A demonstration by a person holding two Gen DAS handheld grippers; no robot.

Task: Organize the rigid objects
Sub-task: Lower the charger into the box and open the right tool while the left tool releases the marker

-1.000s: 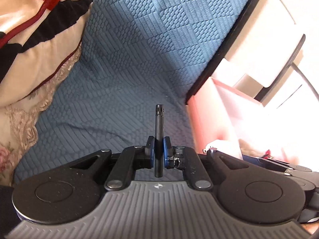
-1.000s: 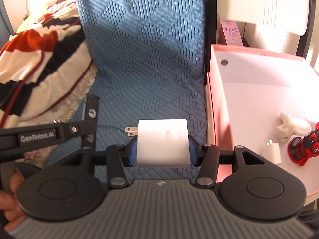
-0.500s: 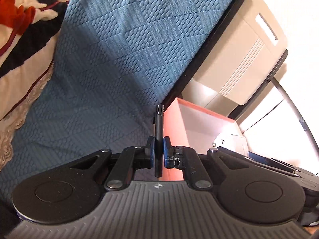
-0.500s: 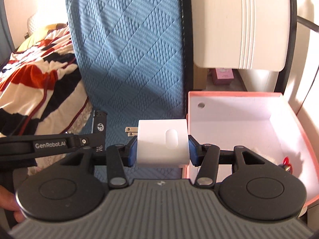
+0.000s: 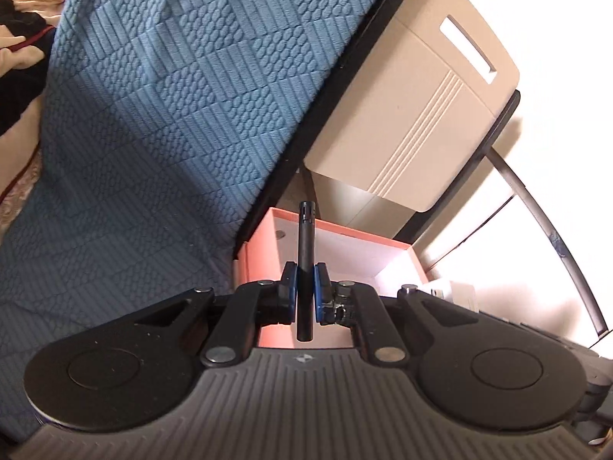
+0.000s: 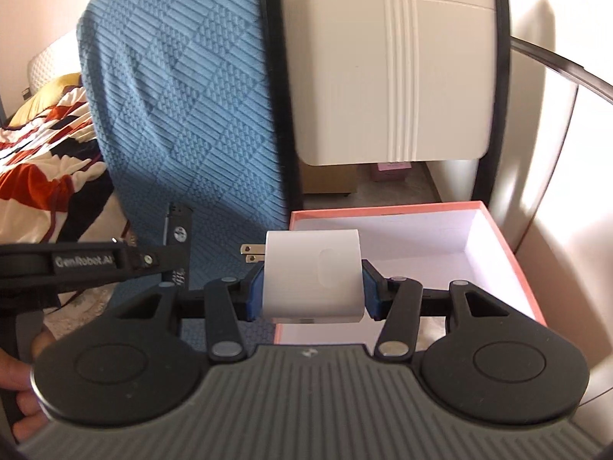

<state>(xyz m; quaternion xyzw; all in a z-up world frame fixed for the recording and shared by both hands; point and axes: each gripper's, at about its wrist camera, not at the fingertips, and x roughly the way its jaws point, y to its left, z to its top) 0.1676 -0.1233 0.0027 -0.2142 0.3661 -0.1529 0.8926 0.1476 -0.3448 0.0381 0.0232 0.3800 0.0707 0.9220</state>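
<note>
Box [image 6: 498,230] right of blue mattress [image 6: 184,115]

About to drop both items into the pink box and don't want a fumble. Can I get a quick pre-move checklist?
1. Left gripper shut on slim black cylindrical stick: ok.
2. Right gripper shut on white plug-in charger block: ok.
3. Pink open cardboard box in front of both grippers: ok.
4. Charger's metal prongs clear of the box wall: ok.
5. Free room on the box floor: cannot tell.

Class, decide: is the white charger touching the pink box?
Apart. The right wrist view shows the white charger clamped between the right gripper fingers, held above the pink box.
</note>
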